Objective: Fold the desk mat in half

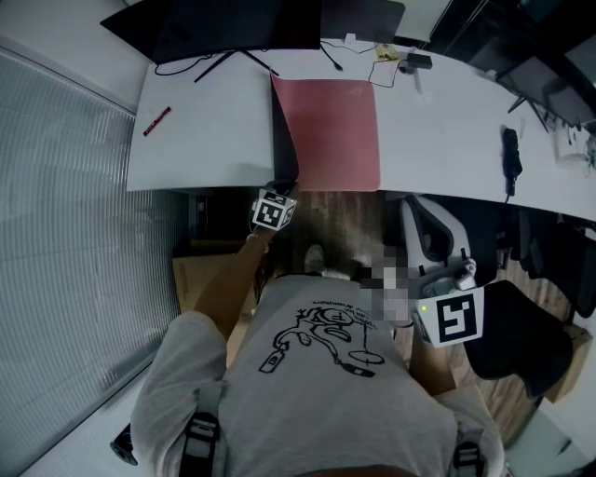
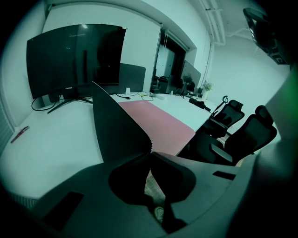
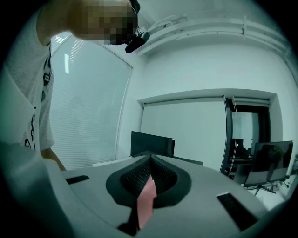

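Head view is showing a white tabletop (image 1: 205,149) carrying the desk mat (image 1: 331,130), which is lying pink side up at the near edge. The mat's left part is standing lifted, showing its black underside. The left tongs (image 2: 150,153) are clamping the mat's near left corner. The right tongs (image 3: 149,160) are hovering well apart from the tabletop, closed on a small pink slip (image 3: 146,202). A monitor (image 1: 242,28), cables (image 1: 382,65) and a red pen (image 1: 155,121) are sitting on the tabletop. Window blinds (image 1: 56,233) are lining the left wall, and black office chairs (image 2: 233,135) are standing on the right.
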`<state>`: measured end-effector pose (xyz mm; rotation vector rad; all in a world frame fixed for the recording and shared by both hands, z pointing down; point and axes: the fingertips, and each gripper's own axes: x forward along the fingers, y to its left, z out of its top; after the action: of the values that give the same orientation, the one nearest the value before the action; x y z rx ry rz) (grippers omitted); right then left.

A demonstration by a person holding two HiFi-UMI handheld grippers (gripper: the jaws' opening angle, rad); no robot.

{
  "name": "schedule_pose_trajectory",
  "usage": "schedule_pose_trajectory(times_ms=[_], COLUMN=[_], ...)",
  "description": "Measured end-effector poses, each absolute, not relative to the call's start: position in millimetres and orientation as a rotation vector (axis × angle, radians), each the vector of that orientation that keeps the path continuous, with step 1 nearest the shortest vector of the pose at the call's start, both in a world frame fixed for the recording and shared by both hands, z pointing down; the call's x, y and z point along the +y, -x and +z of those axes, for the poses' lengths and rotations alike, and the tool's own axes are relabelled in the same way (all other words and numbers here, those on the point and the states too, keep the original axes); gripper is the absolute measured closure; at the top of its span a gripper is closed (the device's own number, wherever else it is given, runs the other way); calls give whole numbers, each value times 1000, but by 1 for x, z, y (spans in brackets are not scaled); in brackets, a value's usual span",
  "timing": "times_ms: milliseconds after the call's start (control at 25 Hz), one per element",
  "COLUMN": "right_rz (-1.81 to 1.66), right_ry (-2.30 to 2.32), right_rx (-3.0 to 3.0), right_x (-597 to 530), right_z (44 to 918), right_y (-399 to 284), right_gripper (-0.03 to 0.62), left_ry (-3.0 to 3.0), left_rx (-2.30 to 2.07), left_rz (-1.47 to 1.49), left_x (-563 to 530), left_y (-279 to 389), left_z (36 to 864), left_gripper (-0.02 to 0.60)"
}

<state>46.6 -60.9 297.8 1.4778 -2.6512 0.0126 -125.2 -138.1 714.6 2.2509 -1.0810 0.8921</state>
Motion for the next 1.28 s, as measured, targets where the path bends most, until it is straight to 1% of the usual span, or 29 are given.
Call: schedule_pose_trajectory(times_ms=[400, 560, 1280], right_rz=[-13, 16, 19], right_ry=[-1418, -1489, -1490], right_rx=[-2672, -2654, -2659], right_x=[-60, -66, -68], right_z=[301, 296, 298], right_y=[-54, -60, -78], right_gripper=[588, 588, 588], left_ry=[-2261, -2261, -2266], left_rx=[-1060, -1052, -1043], left_rz=[908, 914, 931], left_x=[-139, -139, -142], left_y=[112, 106, 85], left_z=[715, 714, 717], left_gripper=[551, 551, 551])
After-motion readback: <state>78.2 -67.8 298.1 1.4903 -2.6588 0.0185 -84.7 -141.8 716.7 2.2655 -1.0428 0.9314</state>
